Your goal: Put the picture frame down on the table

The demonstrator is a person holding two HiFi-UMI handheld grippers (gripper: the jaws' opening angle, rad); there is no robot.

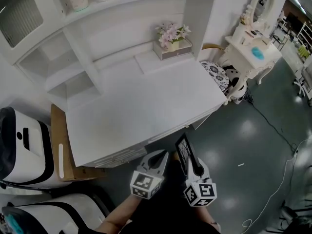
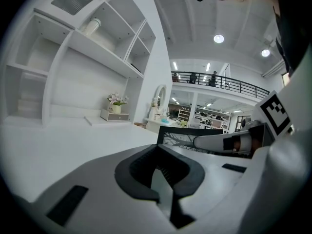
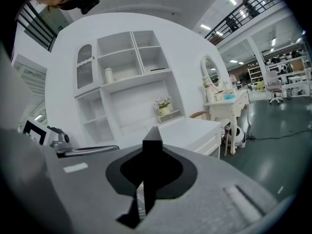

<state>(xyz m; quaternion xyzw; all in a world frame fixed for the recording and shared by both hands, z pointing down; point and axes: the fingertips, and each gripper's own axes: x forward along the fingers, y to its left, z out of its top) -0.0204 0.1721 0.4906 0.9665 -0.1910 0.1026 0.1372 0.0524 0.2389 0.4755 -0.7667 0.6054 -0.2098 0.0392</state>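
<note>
Picture frame (image 1: 184, 149) stands edge-up, clamped tight in the right gripper's (image 1: 190, 161) jaws, just short of the white desk surface (image 1: 146, 101); the left gripper's (image 1: 161, 157) jaws are together on nothing. I'd carry it well over the surface and lower it flat before letting go. Only the left gripper view shows its branch-patterned face.

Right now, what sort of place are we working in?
Probably a furniture showroom in a big hall: a white desk with shelving, a white vanity table with an oval mirror, and a railed mezzanine beyond.
</note>
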